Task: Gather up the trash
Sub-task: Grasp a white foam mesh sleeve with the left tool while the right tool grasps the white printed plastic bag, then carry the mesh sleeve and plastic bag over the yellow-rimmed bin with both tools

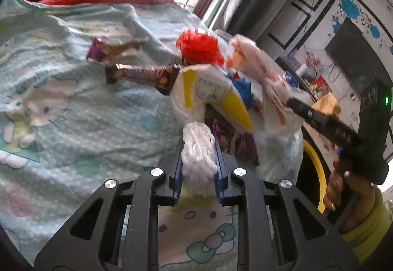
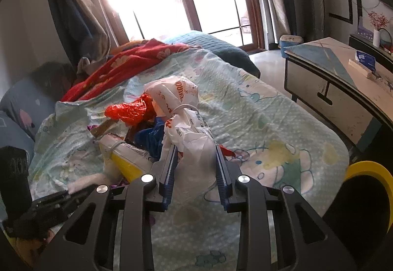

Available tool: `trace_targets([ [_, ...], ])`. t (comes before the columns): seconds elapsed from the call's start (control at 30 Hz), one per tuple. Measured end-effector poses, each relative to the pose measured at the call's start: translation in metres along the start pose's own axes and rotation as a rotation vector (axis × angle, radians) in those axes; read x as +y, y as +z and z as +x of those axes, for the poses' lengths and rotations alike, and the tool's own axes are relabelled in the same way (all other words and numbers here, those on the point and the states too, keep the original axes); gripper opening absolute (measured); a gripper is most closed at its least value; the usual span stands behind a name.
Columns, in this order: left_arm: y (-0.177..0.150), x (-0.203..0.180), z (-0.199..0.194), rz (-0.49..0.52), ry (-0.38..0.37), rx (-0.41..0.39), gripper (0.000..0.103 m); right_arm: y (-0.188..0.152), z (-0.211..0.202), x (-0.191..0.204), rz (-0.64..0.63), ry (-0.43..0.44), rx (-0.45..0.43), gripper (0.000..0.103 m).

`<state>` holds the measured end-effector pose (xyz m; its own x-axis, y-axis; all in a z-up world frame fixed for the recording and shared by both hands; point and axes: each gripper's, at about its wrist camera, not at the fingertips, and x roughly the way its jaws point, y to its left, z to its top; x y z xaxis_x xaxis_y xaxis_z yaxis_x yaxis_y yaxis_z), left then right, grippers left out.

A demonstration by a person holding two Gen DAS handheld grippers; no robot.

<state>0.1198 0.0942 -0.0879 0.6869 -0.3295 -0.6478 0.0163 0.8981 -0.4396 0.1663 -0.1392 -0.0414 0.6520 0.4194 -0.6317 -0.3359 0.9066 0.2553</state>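
While both grippers hold the trash bundle over the bed, the step in hand appears to be lifting the gathered trash clear of the bedsheet [image 1: 61, 104].

Left side: two snack wrappers sit at the bundle's left edge, a purple-and-gold wrapper [image 1: 110, 48] and a brown candy-bar wrapper [image 1: 145, 74]. Whether they are tucked in or merely resting against the pile cannot be told. Recommended practice: raise slowly and keep the bundle level so loose wrappers do not slide out.

Centre: the left gripper [image 1: 199, 163] is pinching a twisted neck of the white-and-yellow plastic bag [image 1: 203, 91], the plastic bunched between both blue pads. A red crinkled bag [image 1: 199, 46] lies on top of the pile.

Right side: the right gripper [image 2: 195, 163] is closed around the tail of a white printed bag [image 2: 181, 104], though some gap shows beside the plastic, so grip firmness is uncertain. Tighten before lifting.

Both bags are thin, soft film; expect stretching and slipping under load. A yellow-rimmed bin [image 2: 366, 194] stands just beside the bed on the right, the likely destination.
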Motion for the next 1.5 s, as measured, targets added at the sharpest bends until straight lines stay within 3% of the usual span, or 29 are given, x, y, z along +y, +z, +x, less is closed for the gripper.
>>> trace_targets([
  [0.57, 0.036, -0.024, -0.07, 0.077, 0.02, -0.258, 0.014, -0.01, -0.049, -0.01, 0.022, 0.011, -0.069, 0.027],
  [1.5, 0.01, -0.117, -0.022, 0.24, -0.136, -0.147, 0.014, -0.009, -0.108, -0.06, 0.099, -0.075, -0.183, 0.027],
])
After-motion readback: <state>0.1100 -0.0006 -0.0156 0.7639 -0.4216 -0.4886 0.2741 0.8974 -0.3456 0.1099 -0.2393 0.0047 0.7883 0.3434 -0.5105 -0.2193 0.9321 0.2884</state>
